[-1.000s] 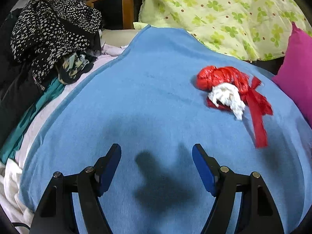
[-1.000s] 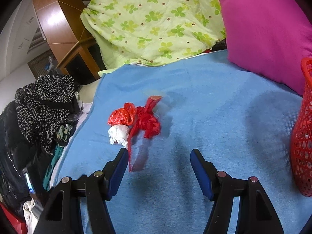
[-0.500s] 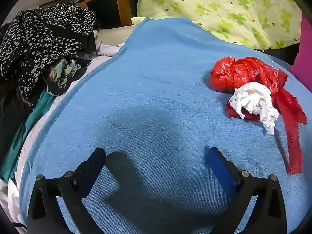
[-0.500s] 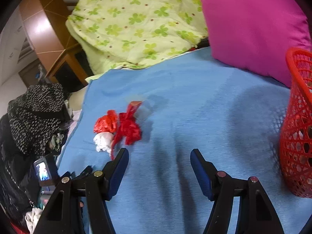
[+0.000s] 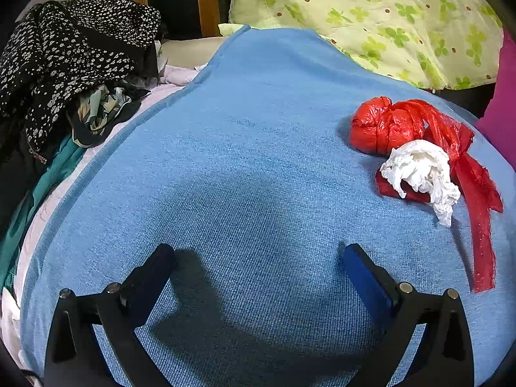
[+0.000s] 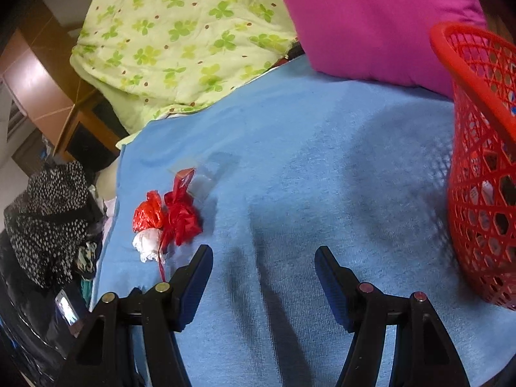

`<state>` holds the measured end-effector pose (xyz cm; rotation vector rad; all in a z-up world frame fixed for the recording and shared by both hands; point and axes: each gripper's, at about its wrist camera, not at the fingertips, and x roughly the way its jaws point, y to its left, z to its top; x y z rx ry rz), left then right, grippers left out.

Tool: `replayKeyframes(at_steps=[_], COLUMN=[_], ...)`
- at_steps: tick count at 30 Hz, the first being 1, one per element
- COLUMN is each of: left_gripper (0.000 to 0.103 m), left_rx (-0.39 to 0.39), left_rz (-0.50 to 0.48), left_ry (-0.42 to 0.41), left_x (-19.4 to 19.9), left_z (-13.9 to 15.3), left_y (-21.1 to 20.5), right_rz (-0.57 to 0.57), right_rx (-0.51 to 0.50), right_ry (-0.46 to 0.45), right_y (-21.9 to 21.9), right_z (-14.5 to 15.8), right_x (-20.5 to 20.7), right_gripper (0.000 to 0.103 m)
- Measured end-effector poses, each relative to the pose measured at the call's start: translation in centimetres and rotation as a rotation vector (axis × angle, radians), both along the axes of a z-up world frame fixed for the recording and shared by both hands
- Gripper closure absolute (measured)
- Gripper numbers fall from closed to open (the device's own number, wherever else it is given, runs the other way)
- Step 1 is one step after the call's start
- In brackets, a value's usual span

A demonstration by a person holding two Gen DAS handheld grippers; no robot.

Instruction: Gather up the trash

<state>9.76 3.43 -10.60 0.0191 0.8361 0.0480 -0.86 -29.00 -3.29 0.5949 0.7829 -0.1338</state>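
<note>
Matt blue knit blanket (image 5: 245, 174), fine ribbed weave. Glossy crinkled red plastic bag (image 5: 383, 125), knotted. Soft crumpled white tissue (image 5: 419, 167), matt paper. Shiny red plastic mesh basket (image 6: 483, 161). Smooth magenta cloth pillow (image 6: 371, 19). Clover-print cotton quilt (image 5: 387, 16), matt, creased. Polished wood cabinet (image 5: 206, 3). Clear film wrapper (image 6: 200, 180), faintly glossy.

- Red plastic bag (image 5: 383, 127): knotted into a tight, glossy bundle with loose torn strips trailing from it; lies on the blue blanket.
- Crumpled white tissue (image 5: 422, 171): wadded, touching the bag's near side (partly resting on its red film).
- Red mesh basket (image 6: 483, 167): upright on the same blanket, well apart from both items; contents are indistinct.
</note>
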Motion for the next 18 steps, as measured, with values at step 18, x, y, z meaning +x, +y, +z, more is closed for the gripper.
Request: replayKeyframes(at_steps=[18], left_gripper=[0.0], left_rx=[0.0], left_rz=[0.0], left_ry=[0.0], left_x=[-0.01], left_z=[0.03], left_y=[0.08], right_rz=[0.003], right_rx=[-0.005], right_ry=[0.005], right_y=[0.3], right_z=[-0.08], right_x=[-0.16], right_gripper=[0.033])
